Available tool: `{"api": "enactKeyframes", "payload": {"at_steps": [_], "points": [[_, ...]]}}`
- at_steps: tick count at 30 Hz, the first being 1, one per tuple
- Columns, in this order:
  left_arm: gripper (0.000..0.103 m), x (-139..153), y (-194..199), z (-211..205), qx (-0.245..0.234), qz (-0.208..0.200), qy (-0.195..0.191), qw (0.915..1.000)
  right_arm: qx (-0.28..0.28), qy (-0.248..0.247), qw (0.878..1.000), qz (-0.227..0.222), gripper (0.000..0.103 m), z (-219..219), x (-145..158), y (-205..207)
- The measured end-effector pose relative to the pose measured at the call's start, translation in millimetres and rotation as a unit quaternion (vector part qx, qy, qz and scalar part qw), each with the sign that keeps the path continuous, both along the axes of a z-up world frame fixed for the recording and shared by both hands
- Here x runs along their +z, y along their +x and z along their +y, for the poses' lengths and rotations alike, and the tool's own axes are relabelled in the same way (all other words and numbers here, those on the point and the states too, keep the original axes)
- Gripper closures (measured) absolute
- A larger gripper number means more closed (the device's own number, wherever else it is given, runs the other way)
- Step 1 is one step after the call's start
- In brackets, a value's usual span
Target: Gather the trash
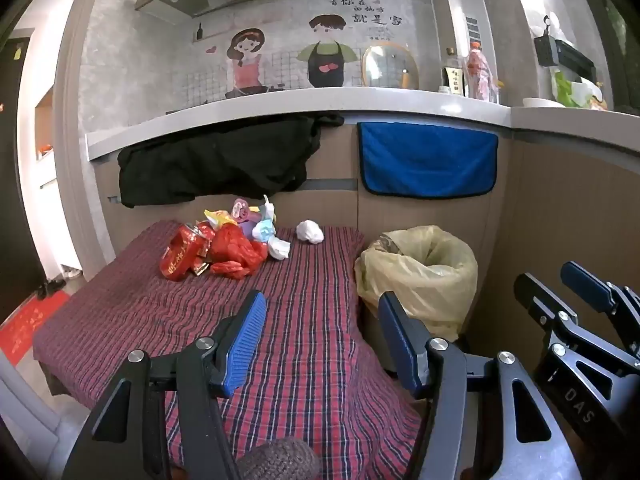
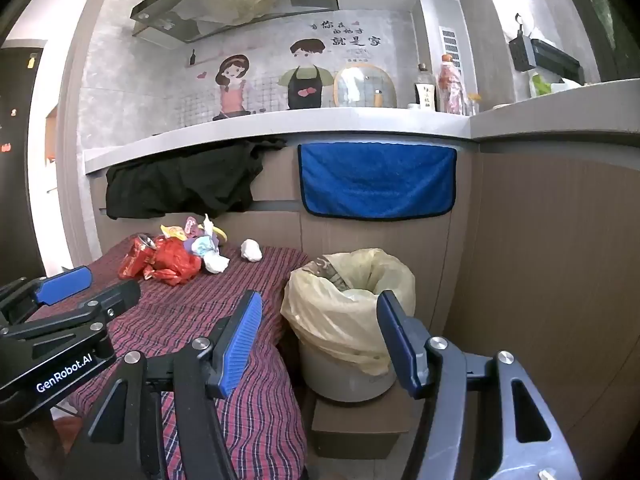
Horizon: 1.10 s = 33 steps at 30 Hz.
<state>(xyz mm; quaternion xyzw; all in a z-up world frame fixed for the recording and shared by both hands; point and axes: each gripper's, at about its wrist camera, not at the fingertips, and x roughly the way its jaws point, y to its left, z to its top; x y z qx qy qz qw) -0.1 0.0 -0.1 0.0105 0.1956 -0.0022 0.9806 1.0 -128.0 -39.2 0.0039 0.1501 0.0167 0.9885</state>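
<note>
A pile of trash lies at the far end of a table with a red plaid cloth: a red can, a red plastic bag, coloured wrappers, white paper wads. A separate white paper wad lies to its right. A bin with a yellowish liner stands right of the table. My left gripper is open and empty above the near cloth. My right gripper is open and empty, near the bin. The pile and the wad also show in the right wrist view.
A counter runs behind the table, with a black cloth and a blue towel hanging from it. Bottles and a round lid stand on the counter. The bin rests on a brown box. Cabinet panels close the right side.
</note>
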Motion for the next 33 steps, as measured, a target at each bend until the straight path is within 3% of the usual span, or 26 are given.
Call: {"api": "enactKeyframes", "payload": {"at_steps": [33], "points": [[0.044, -9, 9, 4, 0.002, 0.018, 0.000, 0.9998, -0.002, 0.002, 1.000, 0.001, 0.046, -5, -1, 4]]}}
